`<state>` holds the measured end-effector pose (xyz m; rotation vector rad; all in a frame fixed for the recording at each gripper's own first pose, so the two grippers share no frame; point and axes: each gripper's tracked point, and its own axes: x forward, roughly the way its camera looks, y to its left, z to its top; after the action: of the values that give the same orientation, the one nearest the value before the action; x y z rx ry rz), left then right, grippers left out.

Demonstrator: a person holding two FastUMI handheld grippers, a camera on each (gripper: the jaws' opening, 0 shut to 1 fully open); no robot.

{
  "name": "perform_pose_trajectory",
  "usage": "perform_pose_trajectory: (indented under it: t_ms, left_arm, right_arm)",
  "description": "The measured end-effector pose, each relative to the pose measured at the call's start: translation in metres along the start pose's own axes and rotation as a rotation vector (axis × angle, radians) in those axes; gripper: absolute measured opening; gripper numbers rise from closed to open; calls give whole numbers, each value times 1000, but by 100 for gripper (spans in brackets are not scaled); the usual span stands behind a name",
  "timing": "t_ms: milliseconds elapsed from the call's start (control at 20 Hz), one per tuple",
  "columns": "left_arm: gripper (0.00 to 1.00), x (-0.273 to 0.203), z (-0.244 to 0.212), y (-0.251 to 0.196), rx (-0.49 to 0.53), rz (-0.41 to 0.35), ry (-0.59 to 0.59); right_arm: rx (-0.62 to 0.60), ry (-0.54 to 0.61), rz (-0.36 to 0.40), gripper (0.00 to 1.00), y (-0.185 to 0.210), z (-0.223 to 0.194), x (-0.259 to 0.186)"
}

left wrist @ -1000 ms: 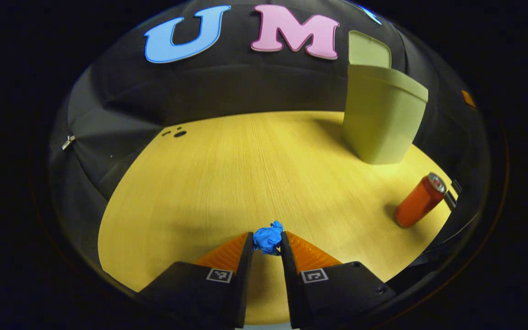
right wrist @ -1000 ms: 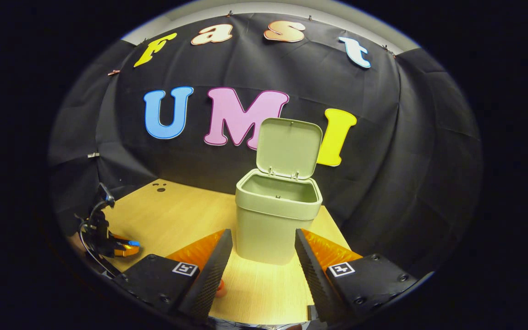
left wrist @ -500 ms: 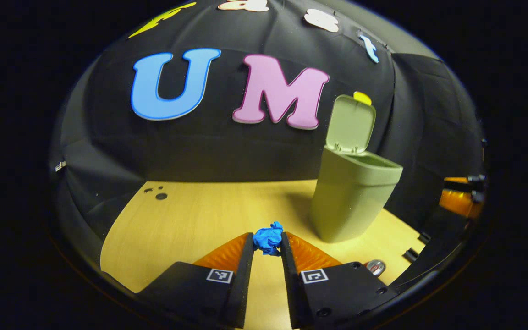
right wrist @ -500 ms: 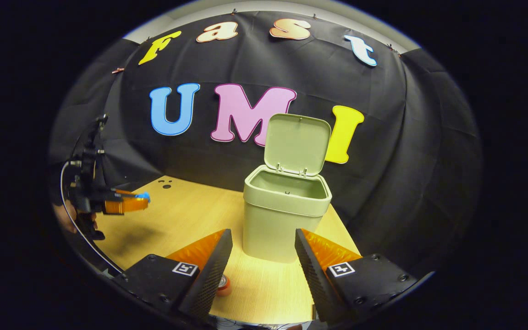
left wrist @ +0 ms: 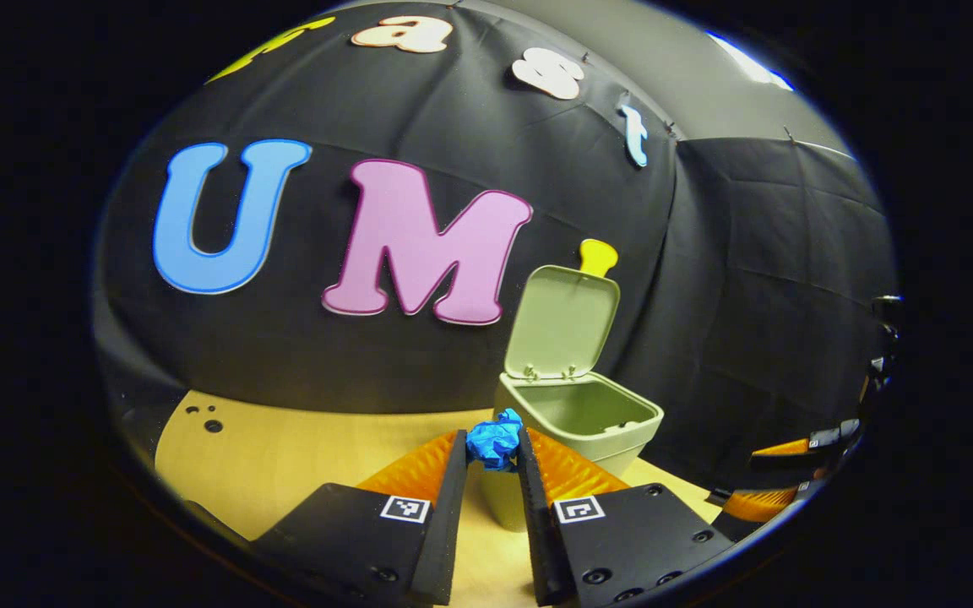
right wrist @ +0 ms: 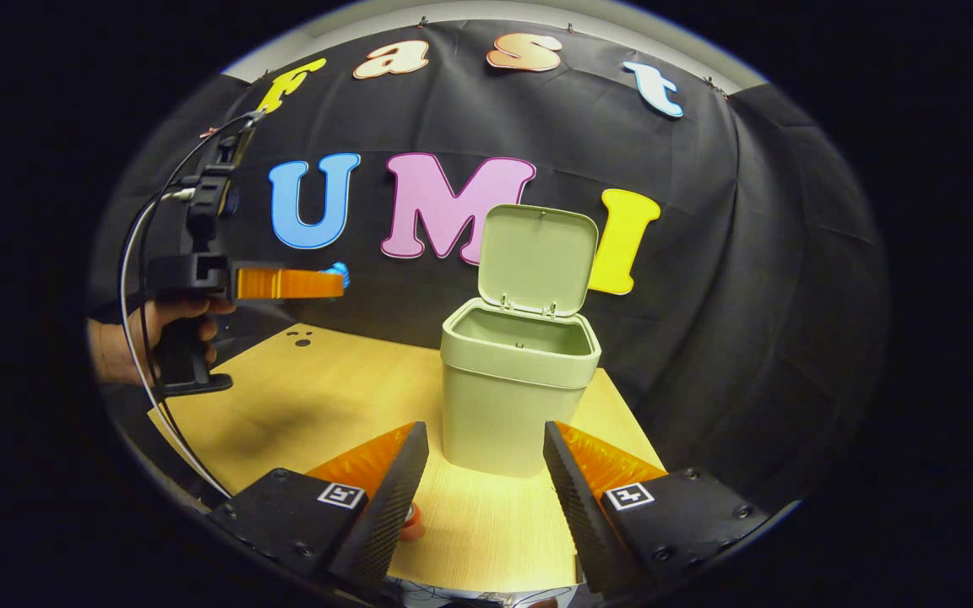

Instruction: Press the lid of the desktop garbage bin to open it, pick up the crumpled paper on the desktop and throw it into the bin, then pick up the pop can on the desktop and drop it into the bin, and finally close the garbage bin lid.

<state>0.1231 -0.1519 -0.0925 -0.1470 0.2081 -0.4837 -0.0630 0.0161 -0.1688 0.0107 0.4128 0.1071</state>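
Pale wood desktop [right wrist: 317, 397] runs back to black cloth, and one green bin [right wrist: 516, 397] stands on it with its lid [right wrist: 537, 257] tipped up and the mouth open; a second ago my left gripper [left wrist: 493, 456] was low over the table with the bin far off to the side, and now it is raised and swung round so the bin sits just beyond my fingertips; in the right gripper view it hangs high above the desktop, off to the bin's side, with a hand [right wrist: 127, 342] on its grip; its fingers are clamped on the one ball of crumpled paper [left wrist: 495, 439], blue, pinched at the tips; so I judge the pickup done and the carry about half made, with the drop not yet due since the paper is short of the opening; my right gripper [right wrist: 486, 473] waits near the bin's foot with its fingers spread and nothing between them; one pop can [right wrist: 409, 523], orange, peeks out low beside my right fingers, on the table; counted: one bin, one paper, one can, two grippers.
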Motion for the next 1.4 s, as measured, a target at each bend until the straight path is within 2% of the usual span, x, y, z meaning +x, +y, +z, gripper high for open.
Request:
perform_pose_trajectory:
  t_ms: [250,300,450,550,700,750,900,1150,1400]
  left_arm:
    - [39,47,12,-43,64,-107,-1]
    - [35,56,13,-51,79,-126,1]
    - [35,82,7,-72,112,-179,22]
    - [36,98,1,-80,129,-193,35]
    - [43,121,-10,-86,153,-200,59]
    - [40,128,-14,-87,157,-200,66]
    - [39,149,-22,-86,162,-201,87]
    - [39,176,-36,-81,165,-190,127]
    - [42,188,-31,-91,198,-223,112]
  right_arm:
    - [24,4,-47,87,-21,-4,-5]
    - [32,7,-58,87,-25,-5,-5]
    - [39,16,-91,87,-40,-8,-7]
    - [52,17,-112,87,-49,-8,-8]
    - [71,34,-144,87,-61,-14,-9]
    - [74,41,-152,88,-63,-16,-10]
    - [74,59,-185,87,-72,-19,-14]
    - [64,75,-222,88,-78,-20,-19]
    - [84,88,-258,87,-87,-25,-19]
